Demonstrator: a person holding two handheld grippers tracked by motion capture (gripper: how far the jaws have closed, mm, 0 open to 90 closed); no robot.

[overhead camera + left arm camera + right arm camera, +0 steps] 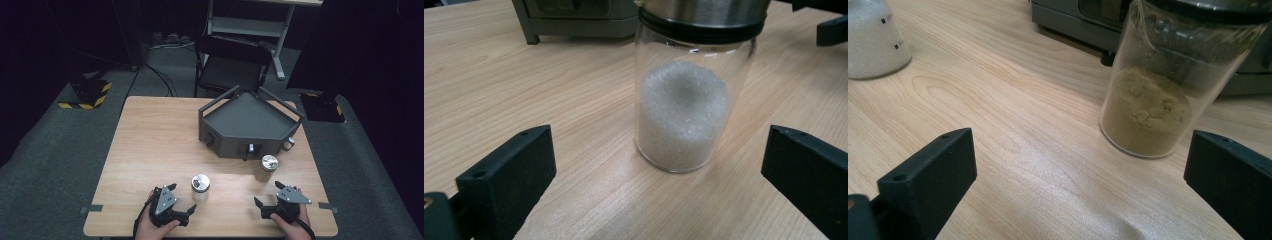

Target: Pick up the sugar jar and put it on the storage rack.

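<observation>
On the pale wood-grain table [150, 135], two clear glass jars with shiny metal lids stand in front of a dark grey angular tray [250, 122]: the white-grain jar [200, 187] just beyond the left gripper [181, 200], the brown-powder jar [268, 167] beyond the right gripper [267, 194]. Left gripper view: jaws wide apart, coarse white crystals half-filling the white-grain jar [684, 115]. Right gripper view: jaws apart, the brown-powder jar [1153, 110] holding clumpy tan powder.

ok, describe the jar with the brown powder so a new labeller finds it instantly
Start at the dark grey angular tray on the far right part of the wooden table. Just in front of the tray's near right corner stands a clear jar with a shiny metal lid, ahead of the right gripper. It holds tan-brown powder, whereas the other jar to its left holds white granules.
</observation>
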